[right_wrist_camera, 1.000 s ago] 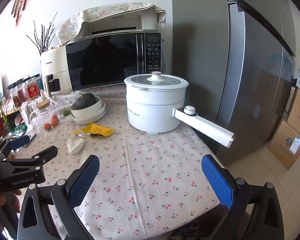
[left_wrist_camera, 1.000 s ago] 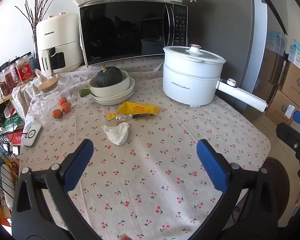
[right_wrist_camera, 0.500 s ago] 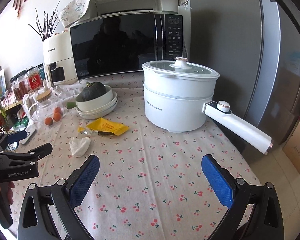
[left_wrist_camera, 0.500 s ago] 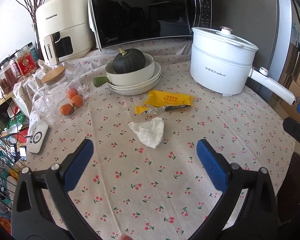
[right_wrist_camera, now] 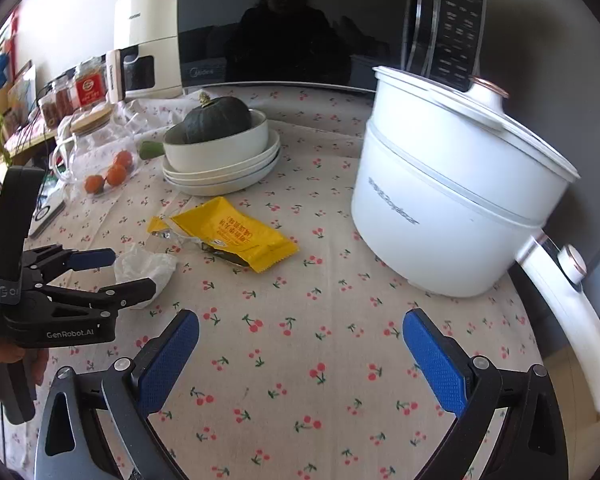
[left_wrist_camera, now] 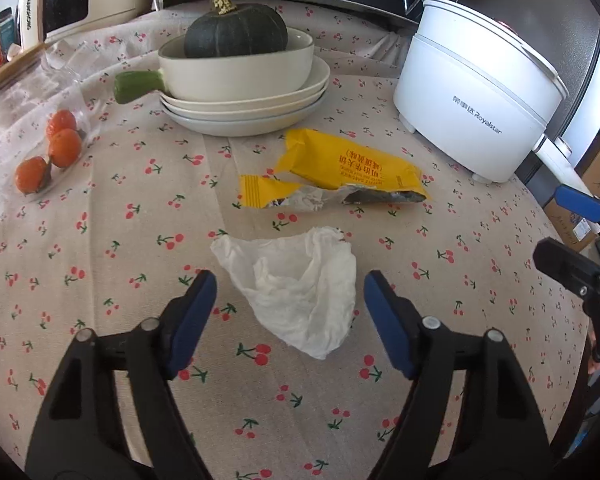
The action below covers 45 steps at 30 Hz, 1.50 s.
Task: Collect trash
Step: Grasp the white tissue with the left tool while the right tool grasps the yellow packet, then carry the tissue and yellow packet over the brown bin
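Observation:
A crumpled white tissue lies on the cherry-print tablecloth. My left gripper is open, its blue pads on either side of the tissue's near end. Just beyond lies a torn yellow snack wrapper. In the right wrist view the left gripper sits around the tissue, with the wrapper to its right. My right gripper is open and empty above bare cloth, in front of the wrapper.
A white electric pot with a long handle stands at the right. Stacked plates with a bowl holding a dark green squash sit behind the wrapper. A glass jar with small oranges is at the left. A microwave is at the back.
Both grippers moved forward and down toward the table. The left gripper has come up around the tissue and its jaws have narrowed. The right gripper has neared the wrapper.

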Each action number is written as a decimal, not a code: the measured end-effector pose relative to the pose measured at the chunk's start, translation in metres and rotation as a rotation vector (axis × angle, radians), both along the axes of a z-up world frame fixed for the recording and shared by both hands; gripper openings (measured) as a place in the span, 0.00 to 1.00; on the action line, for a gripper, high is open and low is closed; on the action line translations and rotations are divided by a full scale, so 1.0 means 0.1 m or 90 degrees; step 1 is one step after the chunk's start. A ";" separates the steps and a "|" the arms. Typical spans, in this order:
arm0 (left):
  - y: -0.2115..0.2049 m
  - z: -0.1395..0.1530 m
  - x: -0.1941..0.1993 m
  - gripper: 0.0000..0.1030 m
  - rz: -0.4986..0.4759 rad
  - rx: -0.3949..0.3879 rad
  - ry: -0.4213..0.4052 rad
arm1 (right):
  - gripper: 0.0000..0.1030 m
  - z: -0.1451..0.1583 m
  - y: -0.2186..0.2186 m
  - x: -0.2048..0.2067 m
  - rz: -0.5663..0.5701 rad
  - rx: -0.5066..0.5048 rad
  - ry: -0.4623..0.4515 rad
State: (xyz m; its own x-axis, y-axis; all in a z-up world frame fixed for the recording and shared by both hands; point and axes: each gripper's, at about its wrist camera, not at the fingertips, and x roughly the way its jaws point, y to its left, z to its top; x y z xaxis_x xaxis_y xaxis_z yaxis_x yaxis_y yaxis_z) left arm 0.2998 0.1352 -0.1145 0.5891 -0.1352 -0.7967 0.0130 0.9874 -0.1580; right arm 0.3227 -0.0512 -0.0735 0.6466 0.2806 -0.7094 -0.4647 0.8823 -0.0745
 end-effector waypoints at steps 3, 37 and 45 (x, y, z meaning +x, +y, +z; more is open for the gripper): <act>0.03 -0.05 0.02 0.44 -0.027 -0.018 0.004 | 1.00 -0.08 0.25 0.22 0.053 -0.015 0.012; -0.23 0.54 -0.83 0.14 -0.050 0.055 -0.013 | 0.38 0.05 0.28 -0.25 0.110 -0.078 0.112; -0.61 0.90 -1.39 0.14 -0.075 0.041 -0.041 | 0.38 0.41 -0.43 -0.98 0.006 -0.065 0.086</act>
State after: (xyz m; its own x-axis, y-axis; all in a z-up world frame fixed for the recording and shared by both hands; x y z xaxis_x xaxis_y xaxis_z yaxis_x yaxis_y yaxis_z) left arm 0.1612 0.0746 -0.0248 0.6225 -0.1557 -0.7670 0.1367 0.9866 -0.0894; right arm 0.2243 -0.0939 -0.0325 0.5406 0.2085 -0.8151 -0.4852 0.8687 -0.0996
